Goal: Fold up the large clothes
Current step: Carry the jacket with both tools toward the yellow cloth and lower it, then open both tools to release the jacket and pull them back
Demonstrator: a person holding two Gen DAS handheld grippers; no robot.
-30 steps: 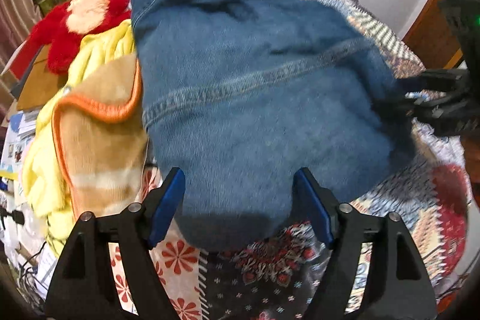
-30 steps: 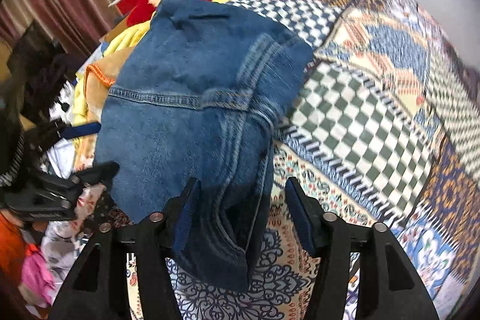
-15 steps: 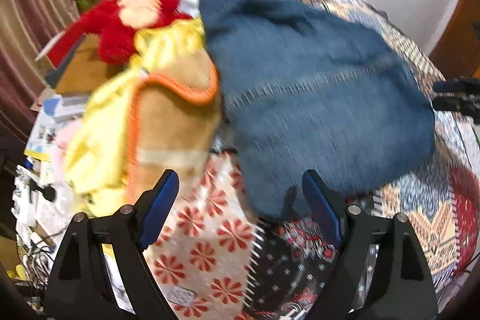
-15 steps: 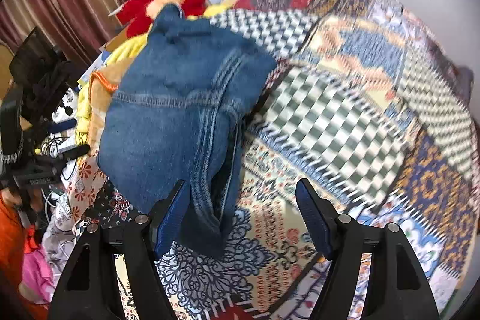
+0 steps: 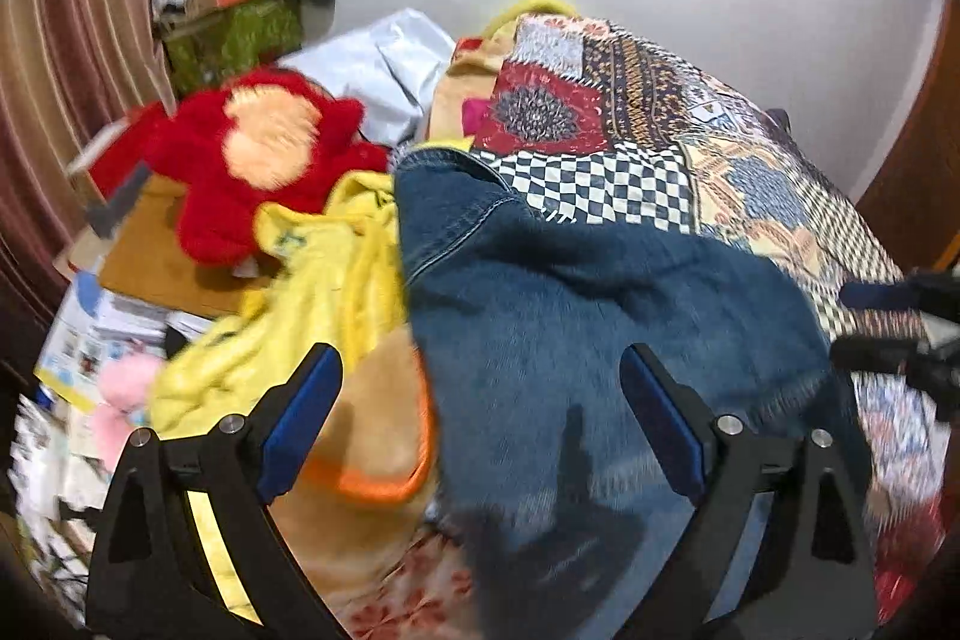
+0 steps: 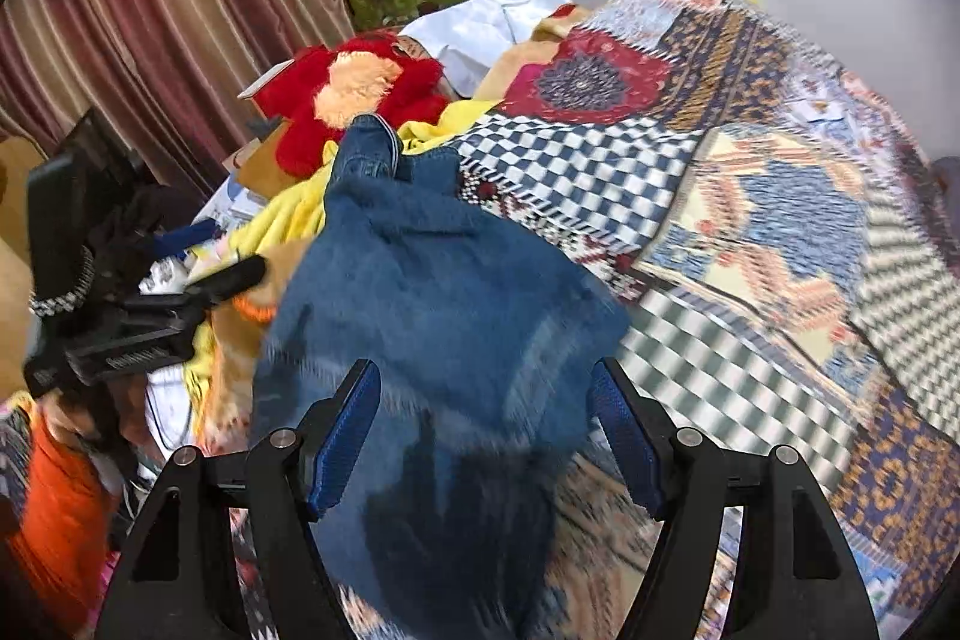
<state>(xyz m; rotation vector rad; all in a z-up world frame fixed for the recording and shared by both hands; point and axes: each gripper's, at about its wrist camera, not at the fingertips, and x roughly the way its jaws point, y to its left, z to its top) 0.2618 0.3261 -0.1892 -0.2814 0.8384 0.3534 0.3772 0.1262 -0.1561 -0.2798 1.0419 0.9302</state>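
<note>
With my left claw point(image 5: 480, 418) just spread wider and my right claw point(image 6: 486, 436) released, both empty above the folded jeans point(image 5: 600, 328) on the bed point(image 5: 750, 172), I should regrip at the fold's corners, not mid-cloth.

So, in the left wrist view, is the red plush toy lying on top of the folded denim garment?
No, the red plush toy sits off to the side past the yellow cloth, clear of the denim garment.
</note>
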